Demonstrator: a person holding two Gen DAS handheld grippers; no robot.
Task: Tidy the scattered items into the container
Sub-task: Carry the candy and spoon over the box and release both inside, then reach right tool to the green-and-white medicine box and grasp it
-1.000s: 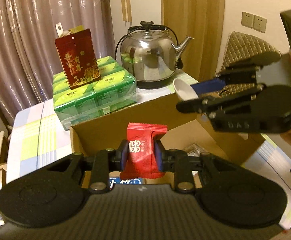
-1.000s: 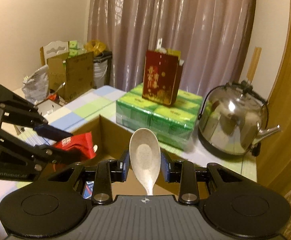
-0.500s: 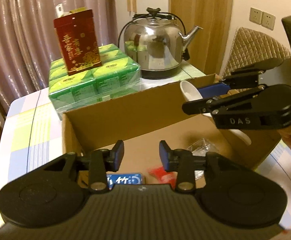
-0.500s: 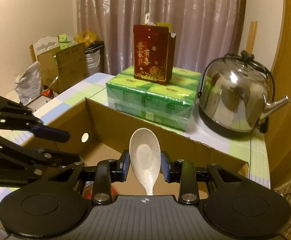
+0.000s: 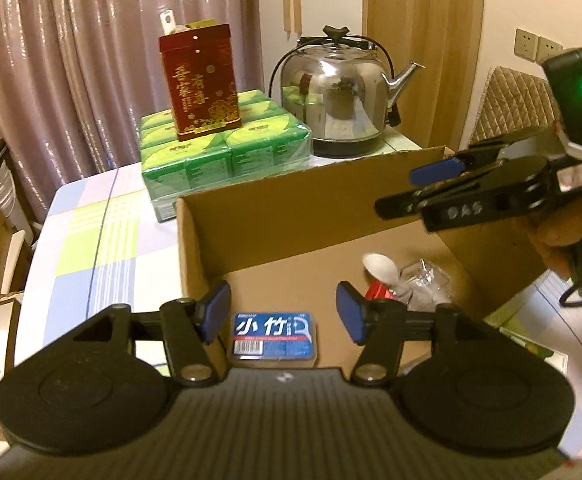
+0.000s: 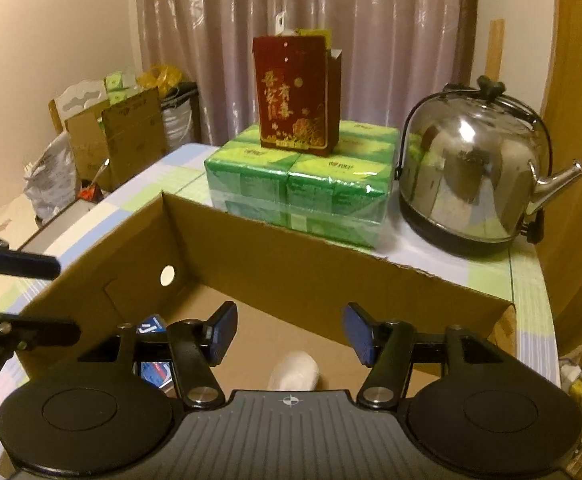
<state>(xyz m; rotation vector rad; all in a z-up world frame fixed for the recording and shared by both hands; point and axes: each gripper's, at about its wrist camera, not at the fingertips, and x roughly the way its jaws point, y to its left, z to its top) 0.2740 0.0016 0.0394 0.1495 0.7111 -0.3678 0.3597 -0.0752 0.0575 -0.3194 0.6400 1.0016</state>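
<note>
The cardboard box sits open-topped on the worktop, which is covered in a pale checked cloth of blue, green and white. Inside it, on the brown floor, a white spoon lies near the right wall, its bowl towards the far side. Beside the spoon a red packet shows only partly behind the left claw's right finger, and a crumpled clear wrapper lies just right of them. A blue floss box with white lettering rests flat near the box's near-left corner.

The left claw hangs above the near part of the box with its blue-padded fingers spread wide apart and nothing between them. The right claw is likewise released, fingers wide, empty, poised over the box; below it the spoon appears as a blurred white shape. In the left wrist view the right claw shows from the side over the box's right wall.

Beyond the far wall of the box stands a wrapped stack of green packs, with a dark red carton upright on top. To the right of the stack sits a shiny steel kettle, spout pointing right. A pleated curtain hangs behind.
</note>
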